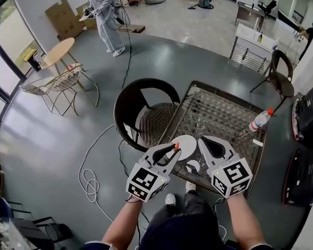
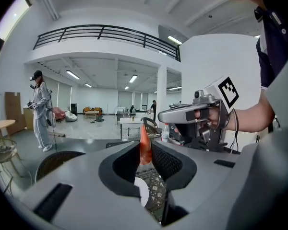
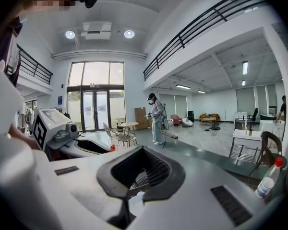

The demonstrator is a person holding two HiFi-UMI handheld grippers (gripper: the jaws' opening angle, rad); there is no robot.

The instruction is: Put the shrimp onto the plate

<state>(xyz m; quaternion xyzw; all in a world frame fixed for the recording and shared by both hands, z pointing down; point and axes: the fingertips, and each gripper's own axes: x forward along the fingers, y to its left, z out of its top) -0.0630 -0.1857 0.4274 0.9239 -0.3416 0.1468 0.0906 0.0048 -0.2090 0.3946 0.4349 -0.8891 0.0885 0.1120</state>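
- Left gripper (image 1: 173,151), nearest the head camera with its marker cube turned toward the wearer: jaws pinching the shrimp (image 1: 176,146) at their very tips. The left gripper view confirms this, showing the orange body upright between the two tips.
- Judgement: a tip grasp lets the shrimp fall cleanly once the jaws part. It also keeps the bulky gripper body off the crockery.
- Shrimp location: held in the air over the left part of the plate (image 1: 188,142), not touching it. The left gripper view shows white plate surface directly below the jaws, which suggests the load is lined up over its target.
- Right gripper (image 1: 202,139): jaws pressed together with nothing between them, and its own view shows the cavity empty. It sits just beside the plate's right edge, close to the left gripper.
- Judgement: the right gripper is parked clear of the drop path, and is near enough to steady the plate if it slides.
- Plate: white and flat, near the front edge of the desk (image 1: 219,113), which has a dark woven-pattern top. No food can be seen on it.
- Bottle (image 1: 259,121): red cap, standing toward the desk's right edge, well apart from the work. No obstruction.
- Task status, as judged: the shrimp is over the plate and release is outstanding. The next move calls for a short lowering, then opening the left jaws.
- Risk: released from height, the shrimp may bounce or slide off the shallow plate.
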